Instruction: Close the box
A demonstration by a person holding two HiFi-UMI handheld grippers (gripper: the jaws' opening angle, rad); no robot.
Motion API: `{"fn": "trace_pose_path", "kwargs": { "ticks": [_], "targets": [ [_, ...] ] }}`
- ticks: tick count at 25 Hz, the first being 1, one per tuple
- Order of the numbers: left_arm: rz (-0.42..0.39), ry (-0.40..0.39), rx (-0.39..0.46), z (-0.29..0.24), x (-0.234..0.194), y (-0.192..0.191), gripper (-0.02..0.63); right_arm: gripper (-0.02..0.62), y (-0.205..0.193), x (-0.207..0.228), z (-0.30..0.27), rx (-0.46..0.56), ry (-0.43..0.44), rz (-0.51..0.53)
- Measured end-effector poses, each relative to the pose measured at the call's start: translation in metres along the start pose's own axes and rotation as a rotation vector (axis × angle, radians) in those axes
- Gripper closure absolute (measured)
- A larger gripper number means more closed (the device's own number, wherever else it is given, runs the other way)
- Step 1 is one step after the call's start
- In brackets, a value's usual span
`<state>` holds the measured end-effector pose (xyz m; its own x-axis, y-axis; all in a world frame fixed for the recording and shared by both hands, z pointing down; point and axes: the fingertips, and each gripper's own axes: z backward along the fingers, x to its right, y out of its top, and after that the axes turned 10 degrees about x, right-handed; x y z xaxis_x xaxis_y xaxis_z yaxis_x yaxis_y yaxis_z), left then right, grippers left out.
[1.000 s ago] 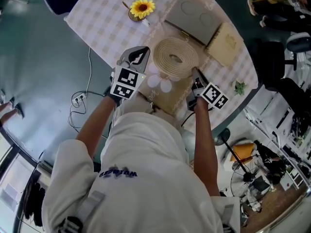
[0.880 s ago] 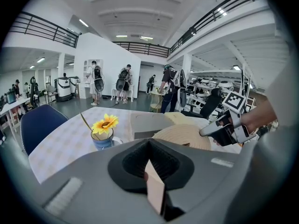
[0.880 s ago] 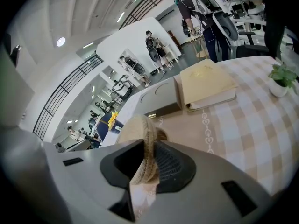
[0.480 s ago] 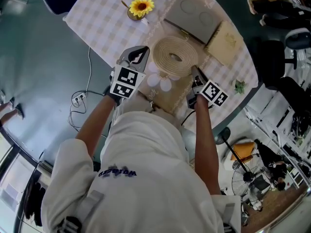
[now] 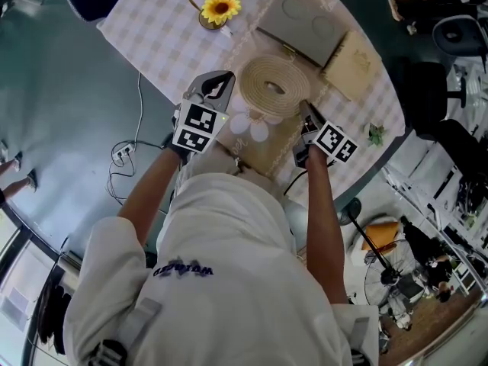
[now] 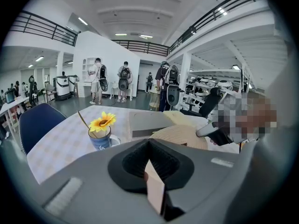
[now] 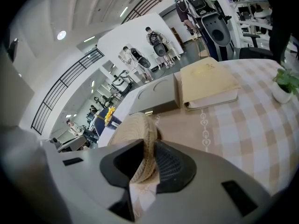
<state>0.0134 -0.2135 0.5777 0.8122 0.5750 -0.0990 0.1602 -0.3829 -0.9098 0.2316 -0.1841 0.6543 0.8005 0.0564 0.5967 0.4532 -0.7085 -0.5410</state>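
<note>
A round woven straw lid (image 5: 274, 88) lies over a tan box (image 5: 268, 149) near the table's front edge. My right gripper (image 5: 306, 114) is shut on the lid's right rim. In the right gripper view the woven rim (image 7: 140, 143) stands on edge between the pads of that gripper (image 7: 142, 164). My left gripper (image 5: 217, 88) sits at the lid's left side. In its own view this gripper (image 6: 152, 171) is shut on a thin tan sheet edge (image 6: 155, 190), with the lid (image 6: 180, 134) just beyond. Two white round things (image 5: 250, 128) show under the lid.
Behind the lid lie a flat grey case (image 5: 301, 21) and a beige book (image 5: 352, 67). A sunflower in a blue mug (image 5: 219, 11) stands at the far left. A small potted plant (image 5: 375, 136) is at the right edge. A cable (image 5: 126, 158) lies on the floor.
The right gripper and the woven lid have crept slightly up and away from me. The left gripper has barely moved.
</note>
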Motion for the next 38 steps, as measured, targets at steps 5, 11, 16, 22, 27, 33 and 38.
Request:
{"fn": "trace_pose_path", "kwargs": {
  "ticks": [5, 11, 16, 22, 27, 33, 38],
  "targets": [
    [0.0, -0.004, -0.004, -0.001, 0.003, -0.001, 0.604, 0.512, -0.003, 0.003, 0.001, -0.012, -0.007, 0.029],
    [0.0, -0.012, -0.015, -0.004, 0.005, -0.005, 0.604, 0.512, -0.005, 0.006, -0.002, -0.017, -0.013, 0.032],
    [0.0, -0.016, -0.022, -0.005, 0.007, -0.007, 0.604, 0.511, -0.006, 0.01, -0.003, -0.027, -0.019, 0.041],
    [0.002, -0.014, -0.027, -0.006, 0.005, -0.009, 0.604, 0.509, -0.008, 0.013, -0.006, -0.031, -0.027, 0.045],
    [0.005, -0.022, -0.037, -0.007, 0.007, -0.013, 0.604, 0.508, -0.009, 0.015, -0.008, -0.033, -0.029, 0.047],
    [0.009, -0.043, -0.043, -0.01, 0.015, -0.015, 0.604, 0.508, -0.01, 0.016, -0.009, -0.023, -0.016, 0.024],
    [0.009, -0.053, -0.043, -0.012, 0.021, -0.015, 0.604, 0.508, -0.01, 0.017, -0.009, -0.018, -0.011, 0.016]
  ]
}}
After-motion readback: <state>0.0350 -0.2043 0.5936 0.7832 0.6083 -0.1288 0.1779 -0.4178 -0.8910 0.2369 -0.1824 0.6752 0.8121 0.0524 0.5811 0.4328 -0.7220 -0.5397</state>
